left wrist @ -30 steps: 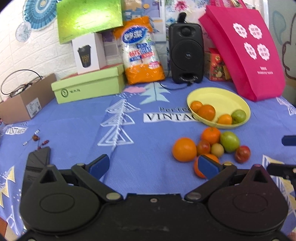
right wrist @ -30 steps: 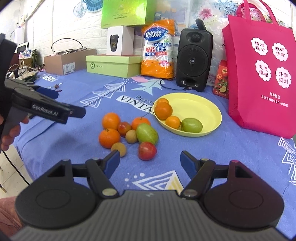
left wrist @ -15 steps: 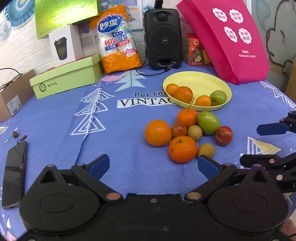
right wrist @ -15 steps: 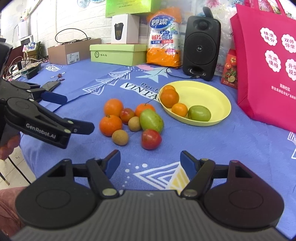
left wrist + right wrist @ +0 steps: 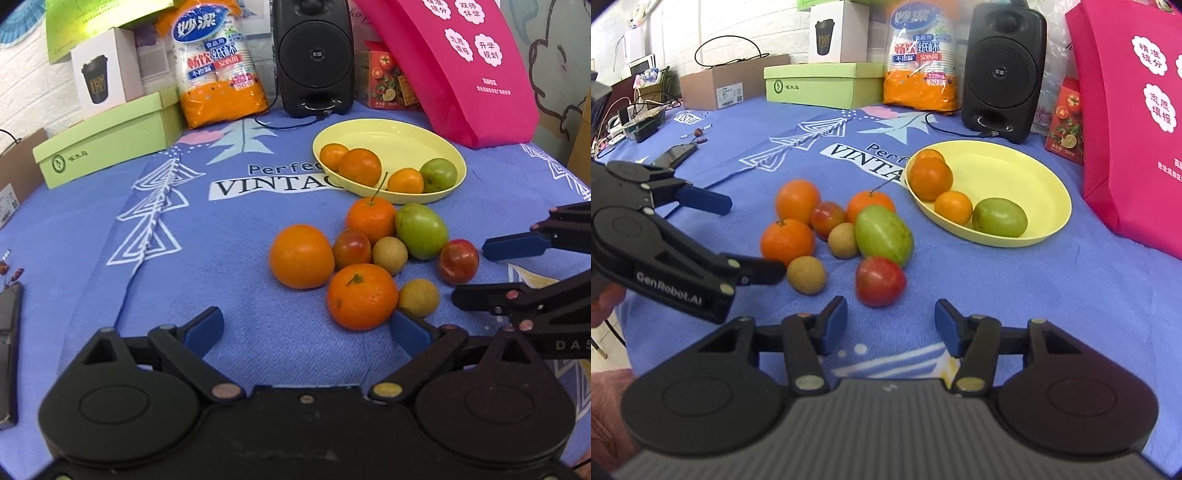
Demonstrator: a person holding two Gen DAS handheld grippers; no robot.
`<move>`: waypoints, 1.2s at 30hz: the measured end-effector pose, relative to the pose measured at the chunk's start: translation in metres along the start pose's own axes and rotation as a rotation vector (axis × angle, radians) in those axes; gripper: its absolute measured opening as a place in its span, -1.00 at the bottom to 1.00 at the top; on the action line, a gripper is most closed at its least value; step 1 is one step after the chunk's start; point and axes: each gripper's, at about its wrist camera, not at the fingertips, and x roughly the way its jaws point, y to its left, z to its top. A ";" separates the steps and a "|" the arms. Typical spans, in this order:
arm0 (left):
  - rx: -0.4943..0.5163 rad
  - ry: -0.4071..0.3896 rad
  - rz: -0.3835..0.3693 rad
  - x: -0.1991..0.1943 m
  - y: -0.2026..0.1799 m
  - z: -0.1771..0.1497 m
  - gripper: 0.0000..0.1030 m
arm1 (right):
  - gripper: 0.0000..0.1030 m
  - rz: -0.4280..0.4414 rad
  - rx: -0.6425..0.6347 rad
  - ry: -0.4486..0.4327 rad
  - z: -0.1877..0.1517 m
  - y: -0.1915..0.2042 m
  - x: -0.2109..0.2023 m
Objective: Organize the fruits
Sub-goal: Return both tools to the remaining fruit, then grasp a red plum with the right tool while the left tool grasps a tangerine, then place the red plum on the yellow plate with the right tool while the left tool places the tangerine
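A loose cluster of fruit is sitting on the blue tablecloth (image 5: 221, 236), just in front of the yellow plate (image 5: 402, 138). On the left of the cluster, a wide stretch of bare cloth is running out to a dark phone (image 5: 9, 354) lying near the table's left edge. On the right, a narrower strip of cloth is separating the plate from the pink tote bag (image 5: 1137, 122), which is leaning along that side. Behind the plate, a black speaker (image 5: 314, 55), an orange pack of paper cups (image 5: 218, 62) and a green shoebox (image 5: 107, 142) are lining the back of the table.

The left gripper (image 5: 308, 325) is hovering low with its jaws spread wide and holding nothing; its right pad is sitting just beside the nearest tangerine (image 5: 362, 295). The right gripper (image 5: 890, 325) is also gaping wide and empty, its opening just short of the red tomato (image 5: 881, 280).

In the cluster, a large orange (image 5: 301, 254), a stemmed tangerine (image 5: 371, 218), a green mango (image 5: 421, 230), a small reddish fruit (image 5: 351, 247) and two tan longans (image 5: 389, 254) (image 5: 419, 297) are touching or nearly touching one another. The plate is already holding three small oranges, the biggest one (image 5: 931, 177) near its front rim, and a green fruit (image 5: 999, 218).
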 end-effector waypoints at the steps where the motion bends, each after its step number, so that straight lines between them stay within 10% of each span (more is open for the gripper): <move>1: 0.002 -0.001 -0.004 0.002 -0.001 0.001 0.91 | 0.02 -0.001 -0.004 0.001 0.002 0.000 0.002; 18: -0.023 0.009 -0.151 0.012 -0.004 0.011 -0.23 | -0.11 0.021 -0.015 0.001 0.010 -0.003 0.019; 22: -0.017 0.005 -0.145 0.011 -0.006 0.009 -0.23 | -0.39 0.023 -0.048 0.001 0.009 0.006 0.018; 36: -0.029 -0.036 -0.149 -0.023 0.005 0.007 -0.24 | -0.41 0.014 -0.055 -0.012 0.003 0.016 -0.004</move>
